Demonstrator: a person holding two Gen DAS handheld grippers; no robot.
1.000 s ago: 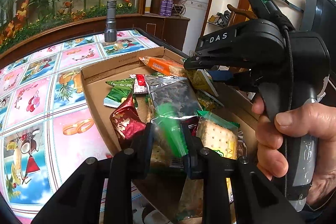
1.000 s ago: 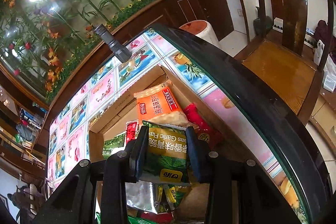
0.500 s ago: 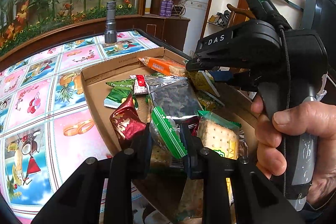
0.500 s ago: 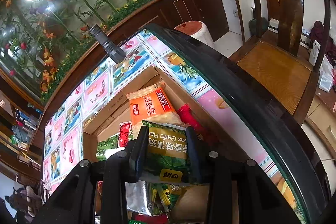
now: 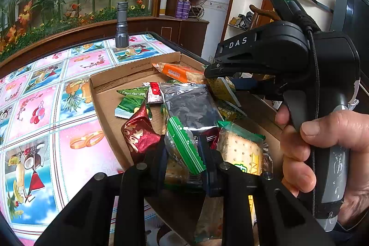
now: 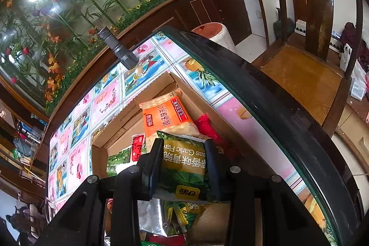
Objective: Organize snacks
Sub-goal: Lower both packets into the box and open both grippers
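Observation:
A shallow cardboard box (image 5: 129, 72) on the table holds several snack packets. My left gripper (image 5: 184, 153) is shut on a small green-striped packet (image 5: 184, 146), held over the box's near end. Around it lie a red foil candy (image 5: 138, 133), a silver-black bag (image 5: 191, 105) and a cracker pack (image 5: 242, 149). My right gripper (image 6: 183, 153) is shut on a green garlic-peas packet (image 6: 184, 163), just above an orange cracker pack (image 6: 168, 117). In the left wrist view that gripper (image 5: 215, 75), held by a hand (image 5: 322, 142), hangs over the box's right side.
A grey flashlight (image 5: 121, 24) stands upright at the table's far edge. The tablecloth (image 5: 80, 149) is pink and blue with pictures. The table's dark rim (image 6: 265, 96) runs close along the box's right side. Beyond the rim stand a wooden chair (image 6: 299, 75) and a white stool (image 6: 214, 31).
The green-striped packet in my left gripper was blurred and swinging a second ago; it now hangs still. Neither gripper has moved.

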